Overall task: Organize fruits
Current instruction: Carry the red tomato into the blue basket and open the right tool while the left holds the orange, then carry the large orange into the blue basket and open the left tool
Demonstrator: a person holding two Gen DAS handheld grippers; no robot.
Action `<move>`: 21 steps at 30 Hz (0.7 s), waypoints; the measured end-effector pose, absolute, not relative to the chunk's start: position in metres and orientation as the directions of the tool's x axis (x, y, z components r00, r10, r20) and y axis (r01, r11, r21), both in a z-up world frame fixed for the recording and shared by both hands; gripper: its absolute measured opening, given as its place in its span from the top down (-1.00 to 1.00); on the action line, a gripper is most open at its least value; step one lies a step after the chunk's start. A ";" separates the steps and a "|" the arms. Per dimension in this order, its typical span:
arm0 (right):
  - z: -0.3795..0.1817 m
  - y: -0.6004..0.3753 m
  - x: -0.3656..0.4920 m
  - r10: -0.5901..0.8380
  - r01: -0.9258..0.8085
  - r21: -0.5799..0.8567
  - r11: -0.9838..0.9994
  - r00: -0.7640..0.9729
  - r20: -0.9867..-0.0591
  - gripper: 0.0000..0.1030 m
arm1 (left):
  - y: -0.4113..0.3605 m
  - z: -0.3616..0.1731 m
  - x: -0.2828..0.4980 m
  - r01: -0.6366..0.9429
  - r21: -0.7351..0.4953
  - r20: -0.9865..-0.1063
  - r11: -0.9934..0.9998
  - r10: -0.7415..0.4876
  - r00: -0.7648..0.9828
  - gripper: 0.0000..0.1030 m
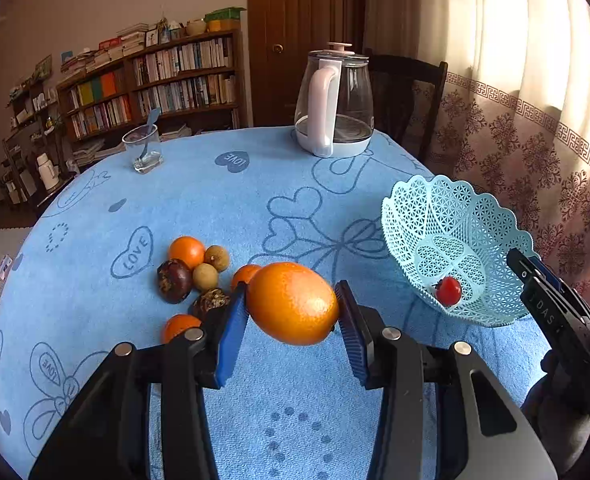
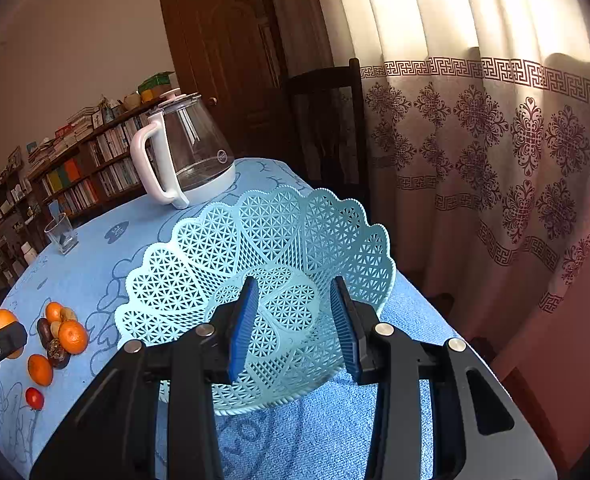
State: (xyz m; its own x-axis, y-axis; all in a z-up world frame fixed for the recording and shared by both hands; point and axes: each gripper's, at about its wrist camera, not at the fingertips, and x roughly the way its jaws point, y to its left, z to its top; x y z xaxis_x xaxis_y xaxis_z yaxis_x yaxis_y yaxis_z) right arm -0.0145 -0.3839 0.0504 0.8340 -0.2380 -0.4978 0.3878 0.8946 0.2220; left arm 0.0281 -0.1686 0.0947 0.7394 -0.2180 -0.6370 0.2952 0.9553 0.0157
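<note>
- Fruits: the large orange [image 1: 293,303] is clamped between the blue pads of the left gripper [image 1: 293,308], lifted clear of the counter [image 1: 223,200] near the centre of the left wrist view.
- The pale blue lattice basket [image 1: 427,208], at the right of that view, holds one cherry tomato [image 1: 448,290] low against its near wall; nothing else shows inside it.
- Left of the orange, a cluster lies on the blue cloth: several mandarins [image 1: 187,250], two longans [image 1: 217,258] and two dark, rough-skinned fruits [image 1: 174,281], touching or just beside each other.
- A second cherry tomato [image 2: 34,397] lies on the cloth at the lower left of the right wrist view, a little apart from the cluster.
- The right gripper [image 2: 295,328] hangs released and empty, jaws spread, over the near rim of the basket.
- Judgement: the task is early, with one fruit placed, one in hand and roughly nine left on the counter.
- A glass kettle [image 1: 335,100] and a tumbler [image 1: 143,148] stand at the far side, well apart from the fruit.
</note>
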 end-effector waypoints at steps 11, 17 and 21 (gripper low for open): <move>0.047 -0.394 -0.016 -0.241 0.418 0.273 0.866 0.829 -0.505 0.25 | -0.233 0.110 0.046 0.389 0.036 -0.618 0.921 -0.285 0.733 0.14; 0.047 -0.396 -0.018 -0.248 0.428 0.288 0.856 0.831 -0.498 0.25 | -0.268 0.100 0.057 0.444 0.057 -0.637 0.894 -0.310 0.706 0.14; 0.047 -0.397 -0.019 -0.254 0.433 0.292 0.853 0.832 -0.493 0.25 | -0.282 0.090 0.064 0.468 0.050 -0.657 0.882 -0.323 0.681 0.14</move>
